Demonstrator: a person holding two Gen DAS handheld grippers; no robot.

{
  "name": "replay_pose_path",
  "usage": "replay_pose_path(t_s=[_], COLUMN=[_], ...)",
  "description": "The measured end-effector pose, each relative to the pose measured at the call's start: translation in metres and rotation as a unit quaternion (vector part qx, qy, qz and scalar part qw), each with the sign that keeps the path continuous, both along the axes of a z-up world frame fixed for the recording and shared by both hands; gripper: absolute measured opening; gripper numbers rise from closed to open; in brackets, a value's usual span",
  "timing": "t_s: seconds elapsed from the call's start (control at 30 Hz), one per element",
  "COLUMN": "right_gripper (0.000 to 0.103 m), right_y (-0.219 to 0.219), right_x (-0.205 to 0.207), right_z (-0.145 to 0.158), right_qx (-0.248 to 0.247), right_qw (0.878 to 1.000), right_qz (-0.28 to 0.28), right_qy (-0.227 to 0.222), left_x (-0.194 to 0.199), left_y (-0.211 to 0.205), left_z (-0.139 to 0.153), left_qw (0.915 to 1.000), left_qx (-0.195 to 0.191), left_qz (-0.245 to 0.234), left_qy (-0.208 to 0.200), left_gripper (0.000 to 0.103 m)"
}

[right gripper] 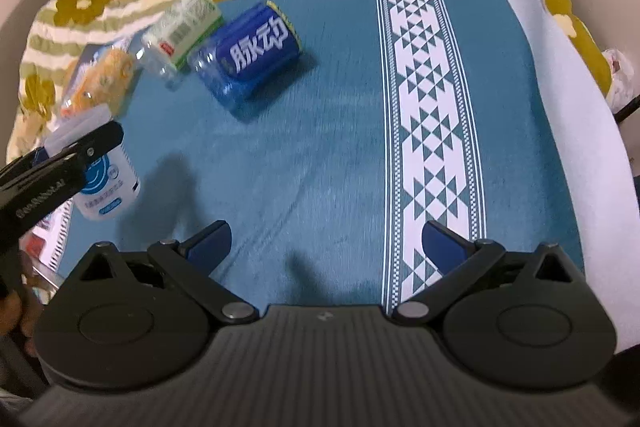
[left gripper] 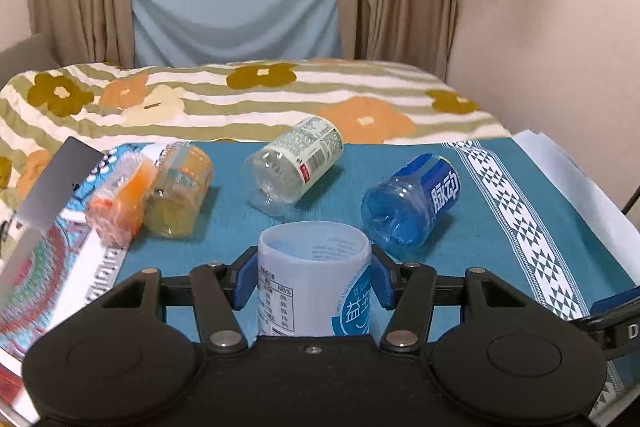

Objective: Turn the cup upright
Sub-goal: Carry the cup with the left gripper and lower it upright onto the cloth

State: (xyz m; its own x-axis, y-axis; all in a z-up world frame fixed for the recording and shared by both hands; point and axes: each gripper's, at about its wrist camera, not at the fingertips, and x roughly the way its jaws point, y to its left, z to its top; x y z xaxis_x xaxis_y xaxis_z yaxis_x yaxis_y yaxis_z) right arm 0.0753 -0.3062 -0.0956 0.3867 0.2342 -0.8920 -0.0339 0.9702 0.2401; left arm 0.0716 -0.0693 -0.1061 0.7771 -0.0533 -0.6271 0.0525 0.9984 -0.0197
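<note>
A pale blue-white cup [left gripper: 314,275] with a blue round label stands upright, mouth up, between the blue pads of my left gripper [left gripper: 314,277], which is shut on its sides. The same cup [right gripper: 106,183] shows at the left of the right wrist view, held by the left gripper's black finger [right gripper: 80,151] just above or on the teal cloth [right gripper: 320,147]. My right gripper [right gripper: 326,241] is open and empty over the cloth, well to the right of the cup.
Lying on their sides on the cloth [left gripper: 480,227] behind the cup are a blue cup [left gripper: 412,203], a clear green-labelled cup [left gripper: 298,165], a yellow cup [left gripper: 180,195] and an orange one [left gripper: 120,203]. A floral bedspread [left gripper: 240,95] lies beyond. A white patterned band [right gripper: 428,131] crosses the cloth.
</note>
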Motion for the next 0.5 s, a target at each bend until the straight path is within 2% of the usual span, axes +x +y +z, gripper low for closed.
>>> replay_pose_path(t_s=[0.17, 0.33, 0.5], right_gripper=[0.103, 0.103, 0.103], right_y=[0.006, 0.011, 0.018], right_x=[-0.004, -0.007, -0.009], right_z=[-0.007, -0.011, -0.011], right_qx=[-0.027, -0.043, -0.047], right_qw=[1.0, 0.999, 0.998], right_qz=[0.009, 0.027, 0.043], right_qy=[-0.002, -0.007, -0.012], left_x=[-0.013, -0.03, -0.046], left_y=[0.006, 0.004, -0.002], left_z=[-0.017, -0.025, -0.029], left_qw=[0.9987, 0.9978, 0.9978], left_qx=[-0.031, -0.031, -0.009], left_qz=[0.022, 0.03, 0.023], left_qy=[-0.033, -0.05, -0.061], left_gripper=[0.061, 0.062, 0.063])
